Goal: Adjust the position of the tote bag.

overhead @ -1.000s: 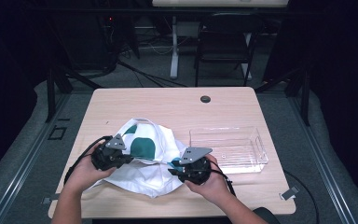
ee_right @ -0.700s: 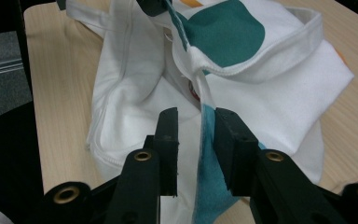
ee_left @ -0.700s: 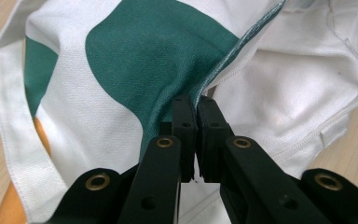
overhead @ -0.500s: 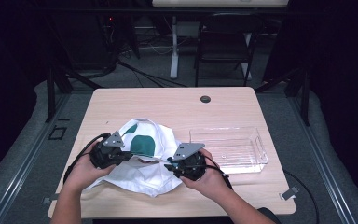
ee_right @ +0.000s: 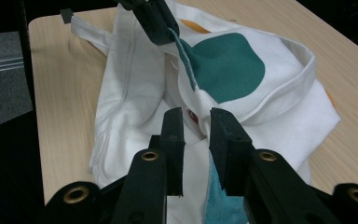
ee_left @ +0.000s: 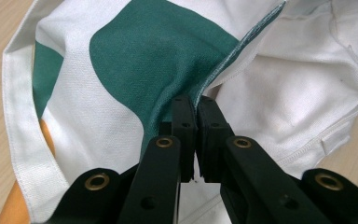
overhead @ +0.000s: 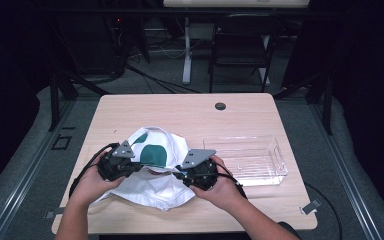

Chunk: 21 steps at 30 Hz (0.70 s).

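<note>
On the near half of the table [overhead: 130, 107], seen from the high view, a white bag with green patches [overhead: 152, 172] is lying crumpled between the left gripper [overhead: 135, 168] and the right gripper [overhead: 179, 175], beside a clear plastic tray [overhead: 275, 160]. Along the left gripper view, the left gripper [ee_left: 196, 103] is pinching the bag's green-and-white hem [ee_left: 214, 74], jaws nearly together. Along the right gripper view, the right gripper [ee_right: 196, 119] is standing narrowly apart, having just been closing, with bag fabric [ee_right: 200, 105] lying between the jaws; whether they are pressing it I cannot tell.
</note>
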Motion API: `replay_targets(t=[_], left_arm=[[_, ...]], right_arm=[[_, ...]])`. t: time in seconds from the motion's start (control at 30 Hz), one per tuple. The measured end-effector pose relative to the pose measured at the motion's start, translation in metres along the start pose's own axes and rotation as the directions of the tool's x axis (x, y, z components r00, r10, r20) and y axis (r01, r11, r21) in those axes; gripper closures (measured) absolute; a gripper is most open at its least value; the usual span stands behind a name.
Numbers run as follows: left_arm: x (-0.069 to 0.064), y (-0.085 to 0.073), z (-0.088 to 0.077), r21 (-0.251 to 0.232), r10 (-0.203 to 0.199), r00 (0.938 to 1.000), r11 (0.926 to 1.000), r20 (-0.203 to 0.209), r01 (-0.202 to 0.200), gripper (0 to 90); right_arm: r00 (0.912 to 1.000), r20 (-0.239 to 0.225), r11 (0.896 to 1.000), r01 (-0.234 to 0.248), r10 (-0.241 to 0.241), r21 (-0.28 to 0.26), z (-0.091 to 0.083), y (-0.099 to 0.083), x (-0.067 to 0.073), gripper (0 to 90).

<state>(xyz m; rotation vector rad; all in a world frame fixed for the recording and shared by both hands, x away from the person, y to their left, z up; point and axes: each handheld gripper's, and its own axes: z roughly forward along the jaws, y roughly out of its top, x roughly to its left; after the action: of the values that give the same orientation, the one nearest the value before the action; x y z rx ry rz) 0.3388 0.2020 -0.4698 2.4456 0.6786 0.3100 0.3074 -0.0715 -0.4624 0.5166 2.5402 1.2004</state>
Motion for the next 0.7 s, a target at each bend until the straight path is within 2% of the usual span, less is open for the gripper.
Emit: replay_targets(t=[0.37, 0.53, 0.7], left_arm=[[0.000, 0.000, 0.001, 0.003, -0.001, 1.0000, 1.0000, -0.002, 0.001, 87.4], [0.001, 0.000, 0.001, 0.000, -0.005, 1.0000, 1.0000, 0.002, 0.005, 87.4], [0.000, 0.000, 0.001, -0.003, -0.006, 1.0000, 1.0000, 0.001, 0.006, 87.4]], right_arm=[[0.9997, -0.012, 1.000, 0.021, -0.021, -0.006, 0.006, 0.021, 0.000, 75.4], [0.9991, -0.018, 0.999, 0.040, -0.039, 0.023, 0.020, 0.032, 0.000, 75.1], [0.9987, -0.027, 0.998, 0.043, -0.042, 0.046, 0.033, 0.036, -0.002, 75.2]])
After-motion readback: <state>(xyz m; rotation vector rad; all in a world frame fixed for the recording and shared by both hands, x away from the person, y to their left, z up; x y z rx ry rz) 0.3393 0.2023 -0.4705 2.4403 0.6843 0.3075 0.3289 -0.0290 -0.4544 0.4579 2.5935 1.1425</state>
